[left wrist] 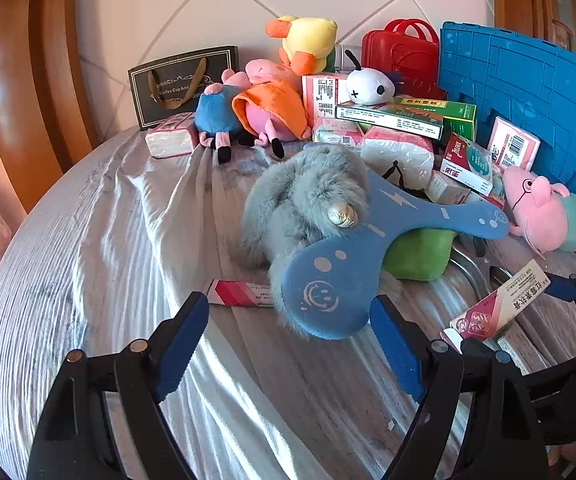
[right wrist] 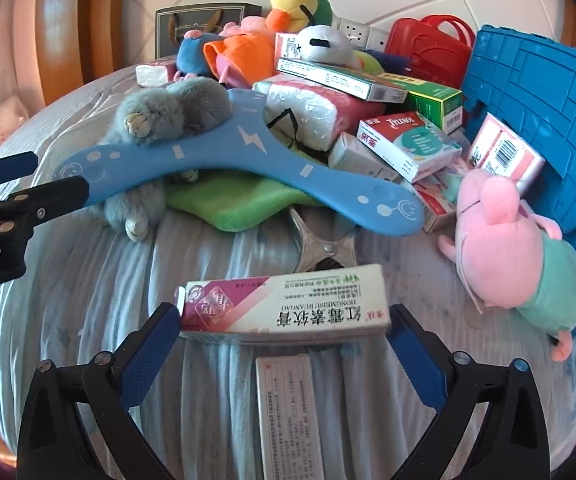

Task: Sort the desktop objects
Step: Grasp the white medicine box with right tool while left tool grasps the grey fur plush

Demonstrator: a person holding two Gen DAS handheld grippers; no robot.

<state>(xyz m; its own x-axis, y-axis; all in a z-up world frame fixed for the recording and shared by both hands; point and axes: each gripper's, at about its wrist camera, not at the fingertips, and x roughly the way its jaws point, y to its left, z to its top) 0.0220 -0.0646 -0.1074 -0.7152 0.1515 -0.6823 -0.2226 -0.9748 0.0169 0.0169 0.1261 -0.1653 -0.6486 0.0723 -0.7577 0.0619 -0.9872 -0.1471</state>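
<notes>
We read the step as picking up: right hand-held gripper (right wrist: 284, 344) spread, its pads flanking the medicine box (right wrist: 288, 306) on the cloth-covered tabletop (left wrist: 88, 240), not yet pinching. Left hand-held gripper (left wrist: 288, 344) spread wide, one finger under the tip of the blue boomerang (left wrist: 367, 248) resting on the grey plush (left wrist: 295, 200). Next: close squarely on the box ends, then lift

The left tool (left wrist: 289, 336) has its fingers spread wide, pointing toward 12 o'clock. The right tool (right wrist: 284, 344) is likewise spread, with a box between its blue pads (right wrist: 150, 354).
</notes>
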